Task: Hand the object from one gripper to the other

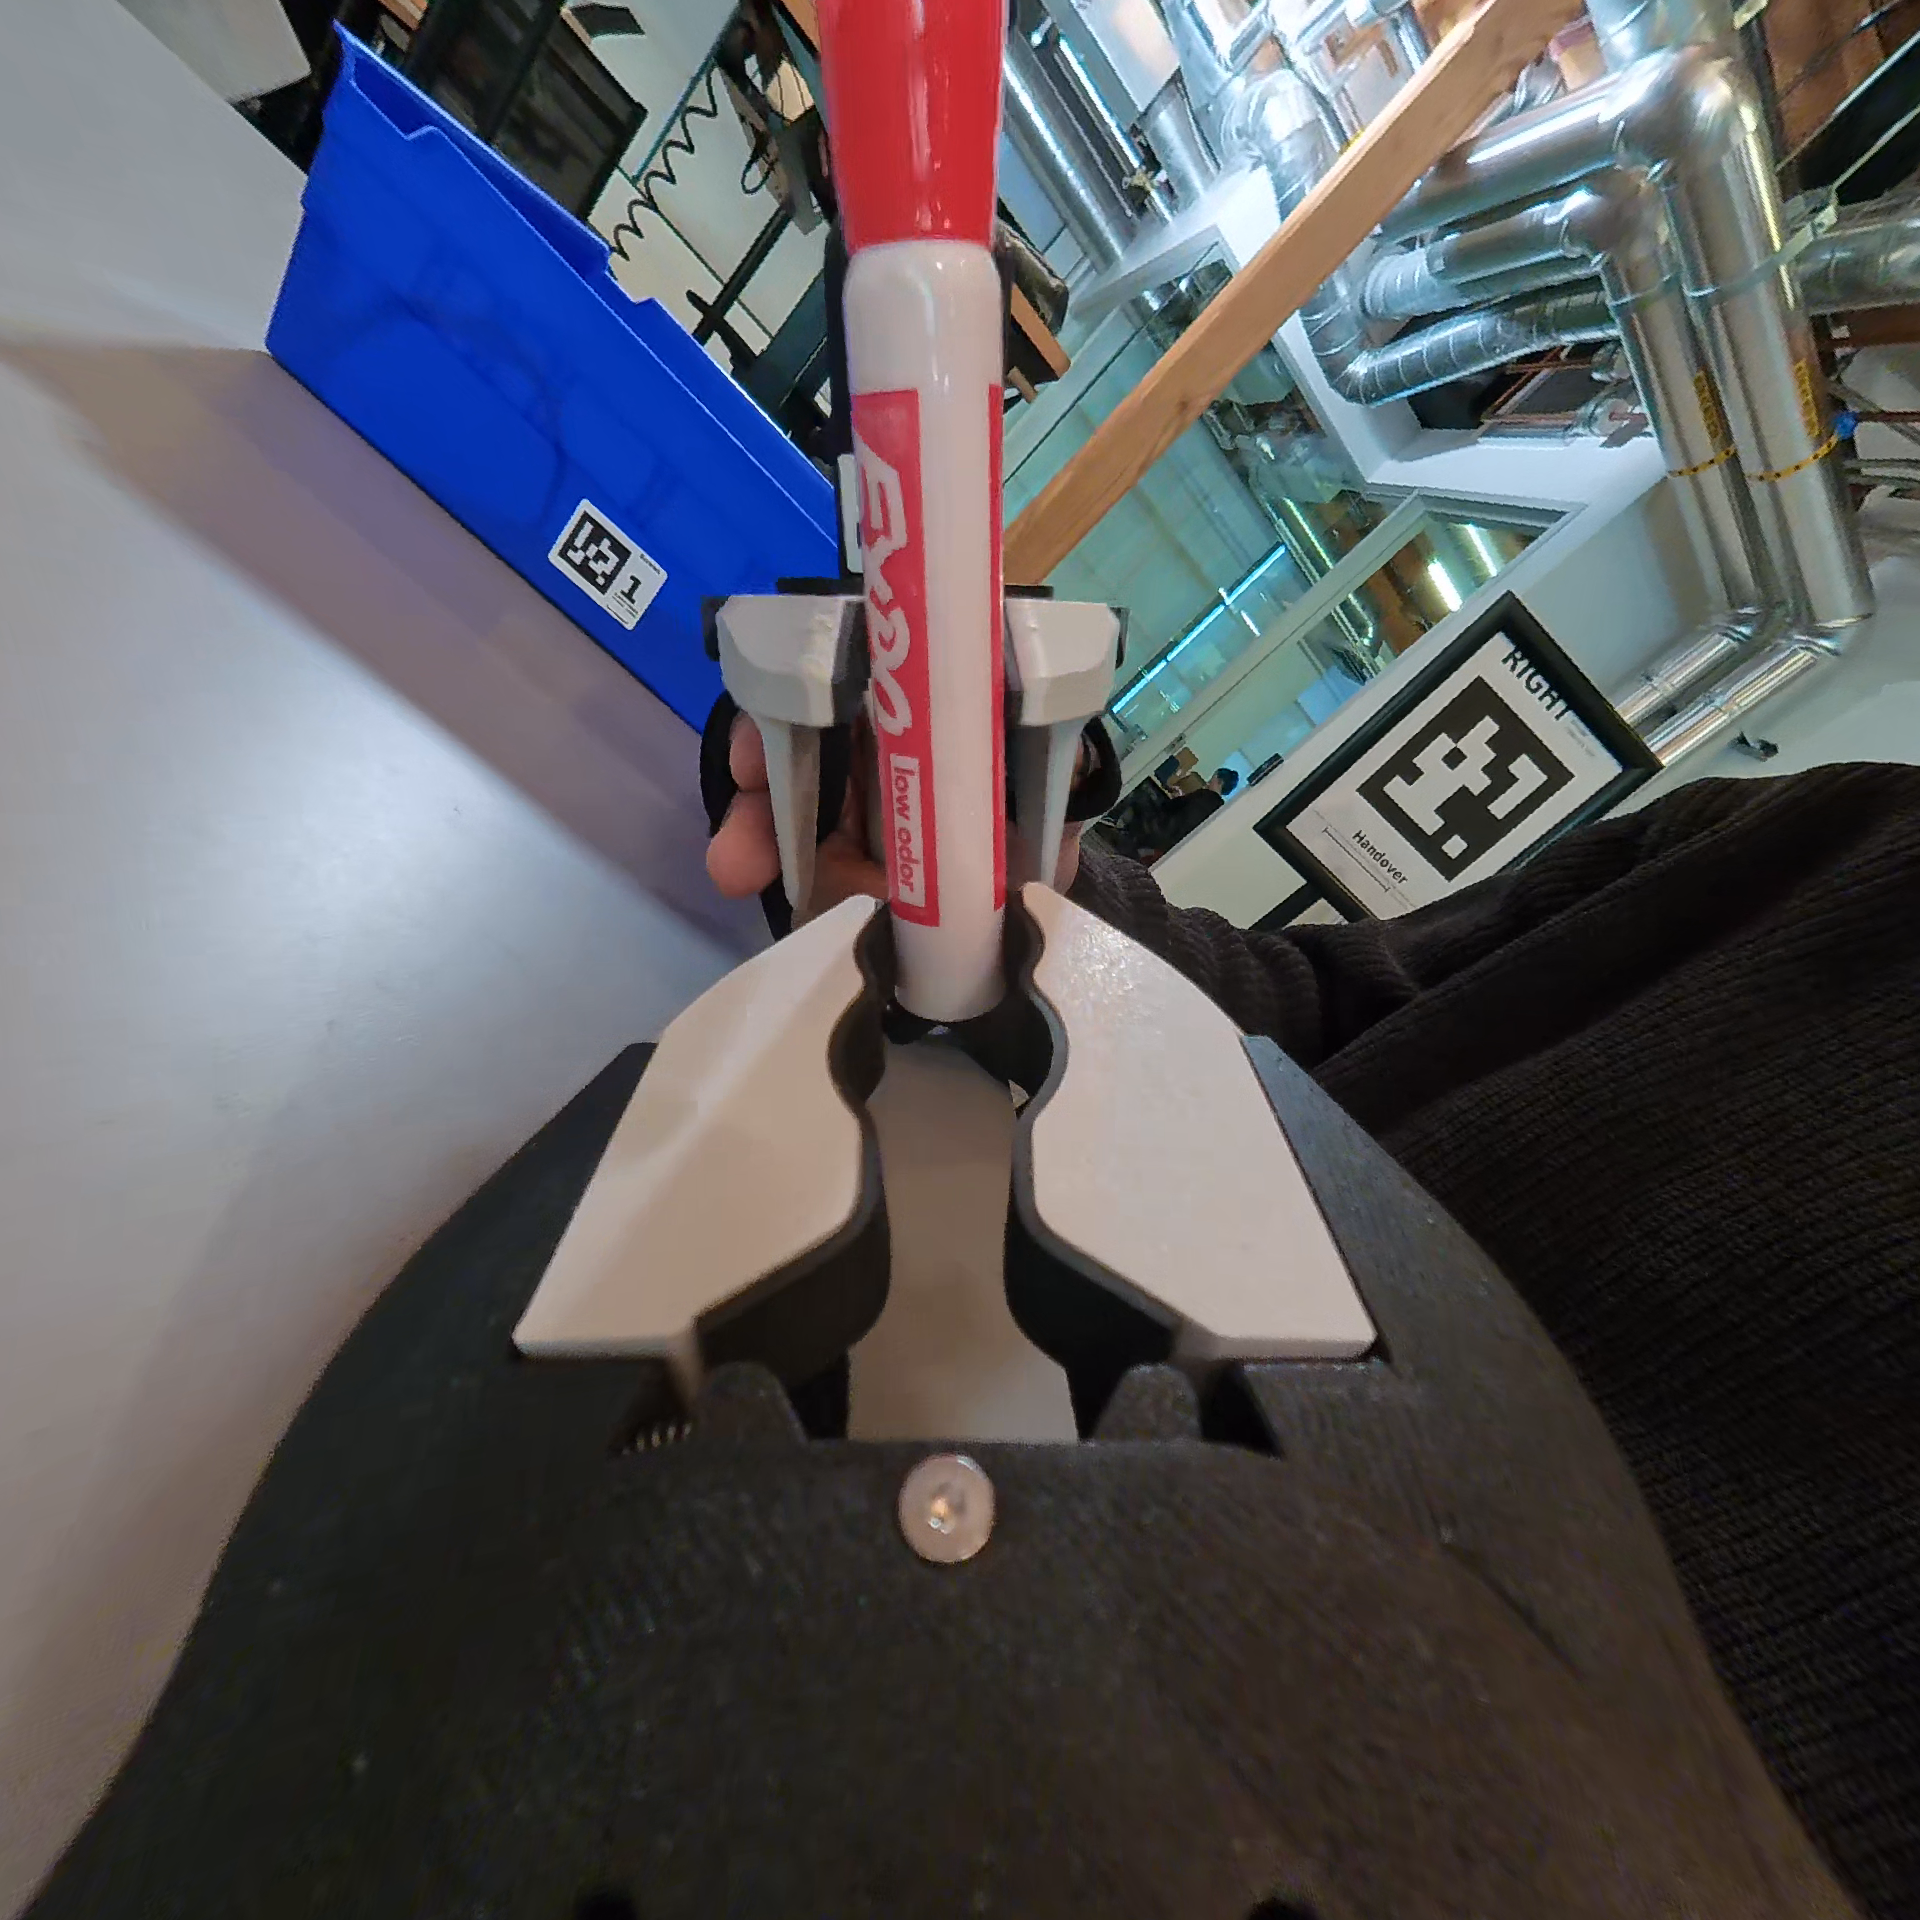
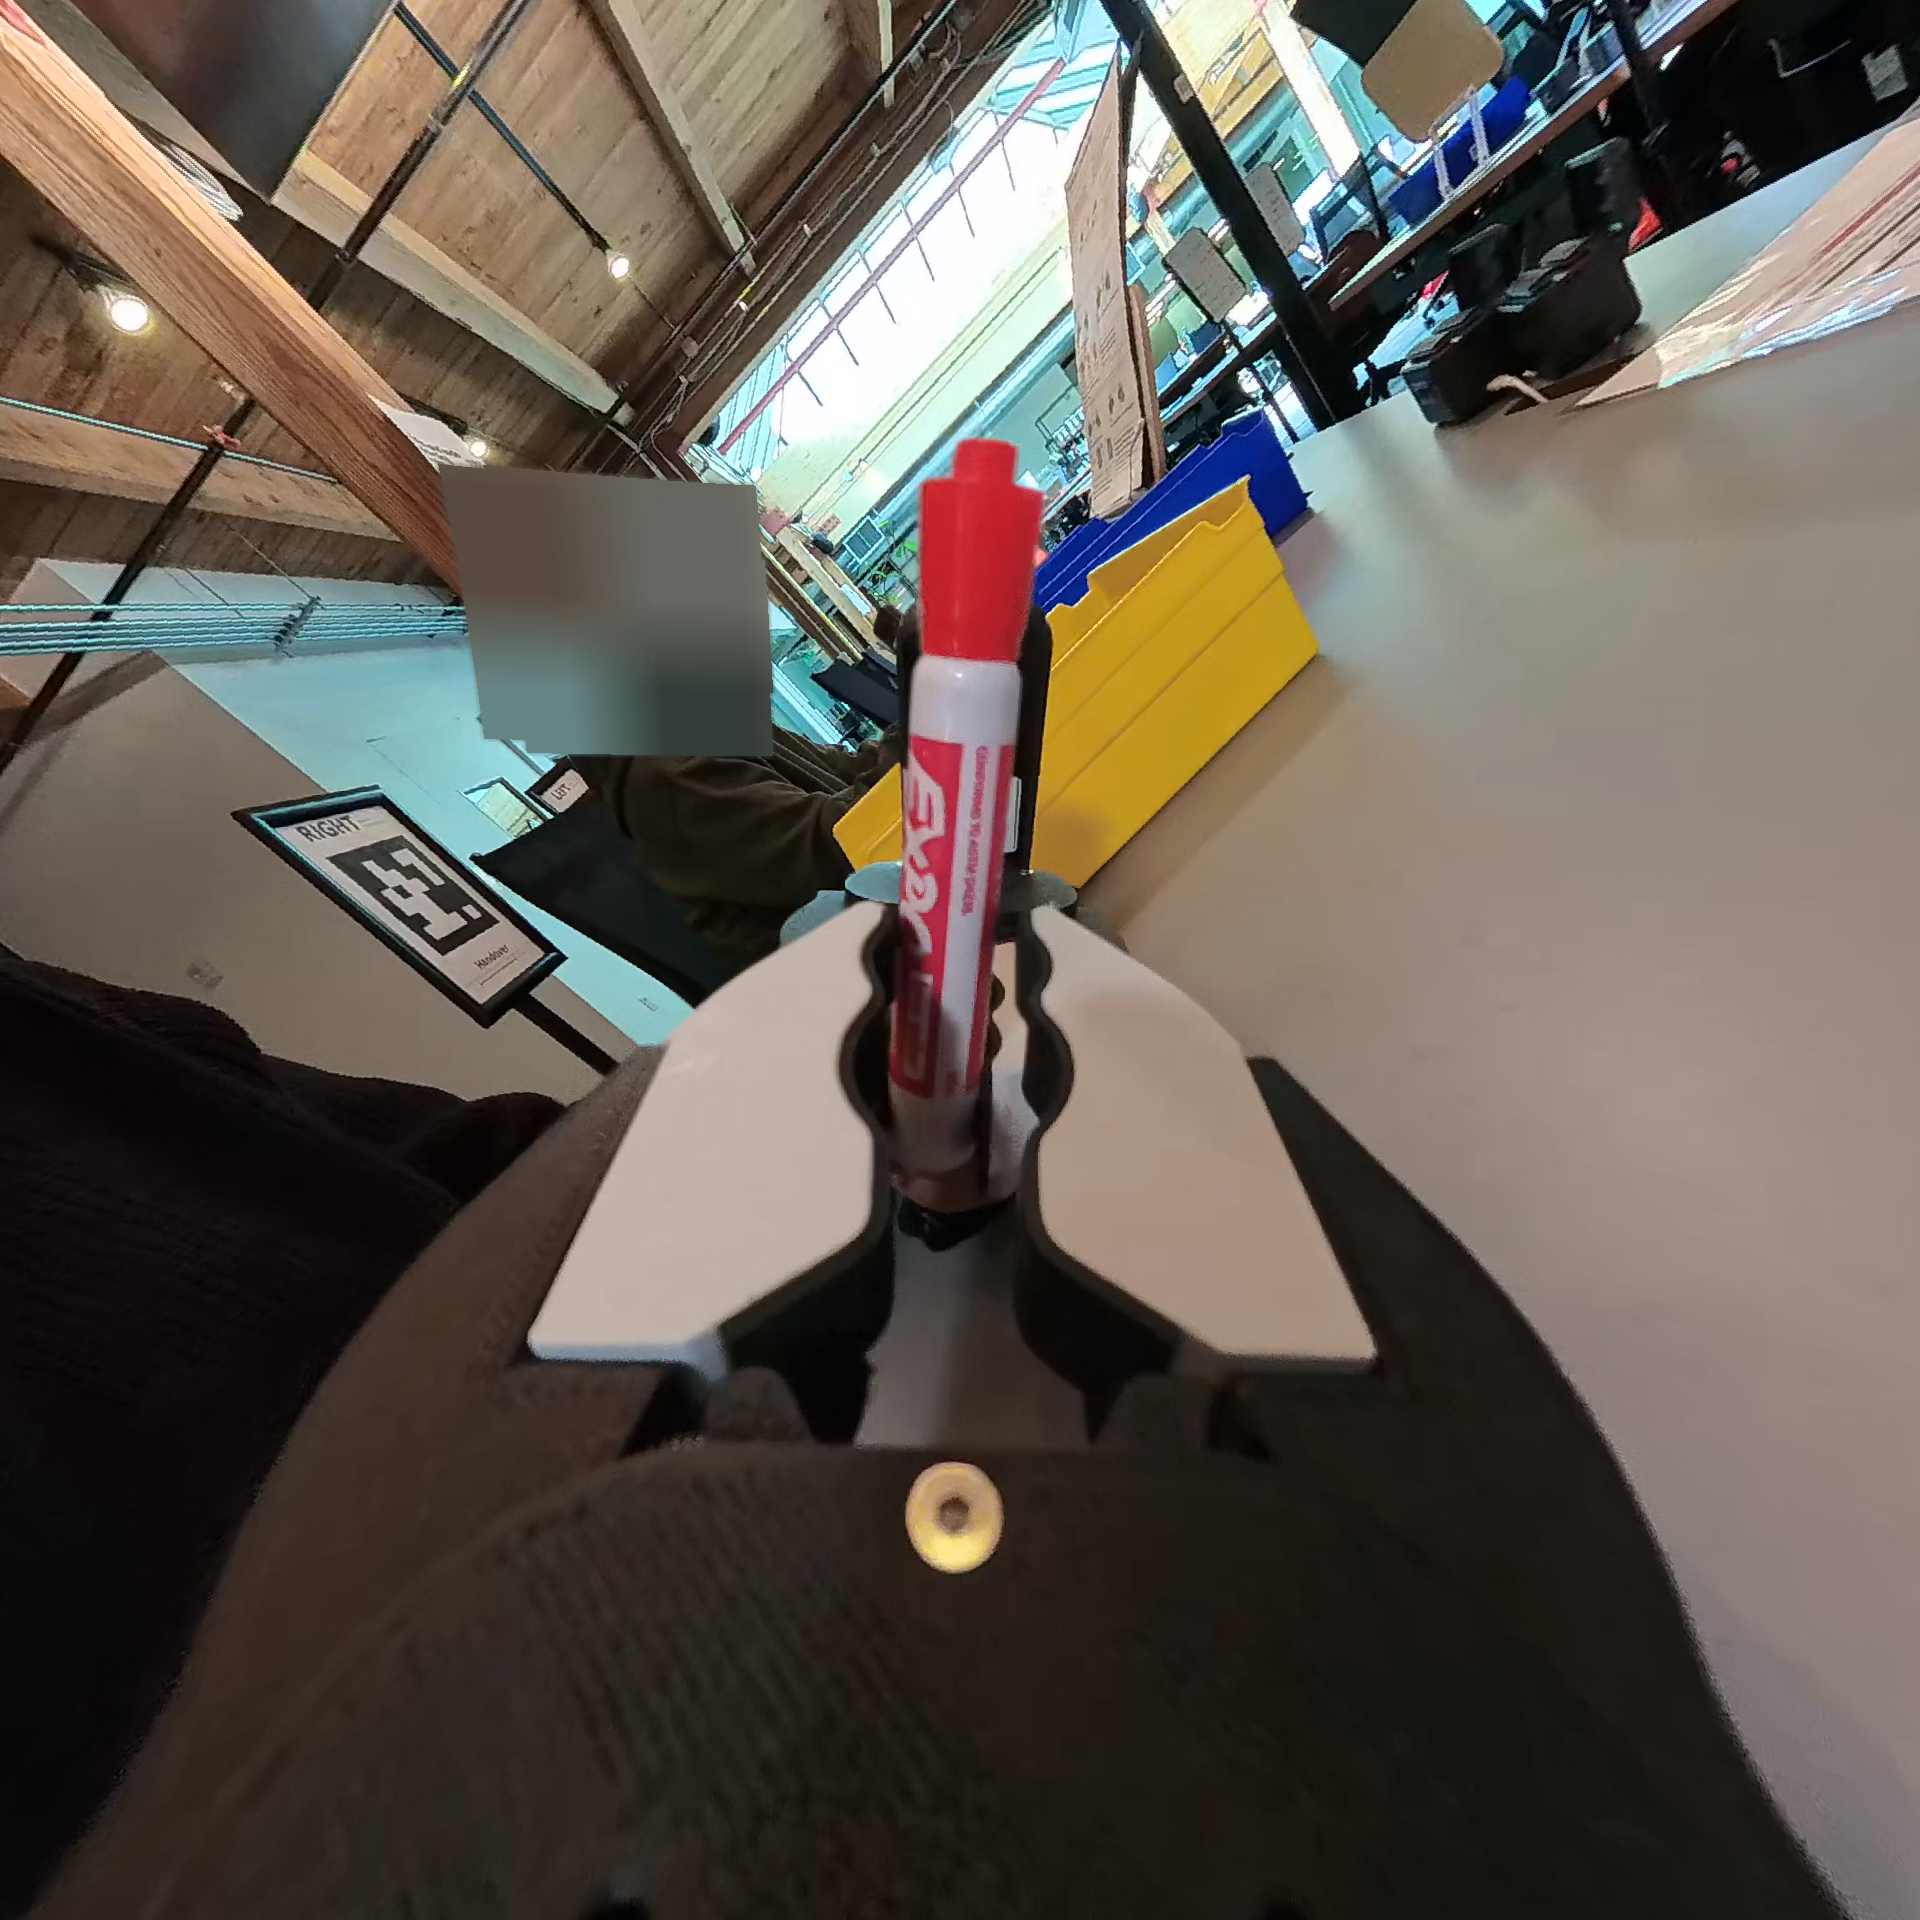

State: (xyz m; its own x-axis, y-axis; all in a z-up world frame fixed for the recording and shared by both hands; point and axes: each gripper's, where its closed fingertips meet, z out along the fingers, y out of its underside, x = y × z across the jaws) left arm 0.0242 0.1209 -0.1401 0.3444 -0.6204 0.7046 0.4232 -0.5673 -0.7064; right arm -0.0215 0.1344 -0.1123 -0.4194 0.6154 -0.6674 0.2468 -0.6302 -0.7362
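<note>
Both tools meet on one red-and-white marker. Left tool has its white fingers closed around the marker at the butt end, the barrel running straight away from the camera with the red cap far up at the top edge. Further along the same barrel, the right tool shows as a second pair of grey fingers clamped at the label, with a person's hand behind it.

From the right wrist view, the right tool is clenched on the marker low on its printed label, and the red cap stands up clear above the fingers. Parts of the other tool's dark body sit just behind the barrel.

Round about: a pale table carries a blue bin in the left view; in the right view a yellow bin lies on the table just behind the marker, with blue bins beyond it. A framed marker sign stands near a dark knitted sleeve.
</note>
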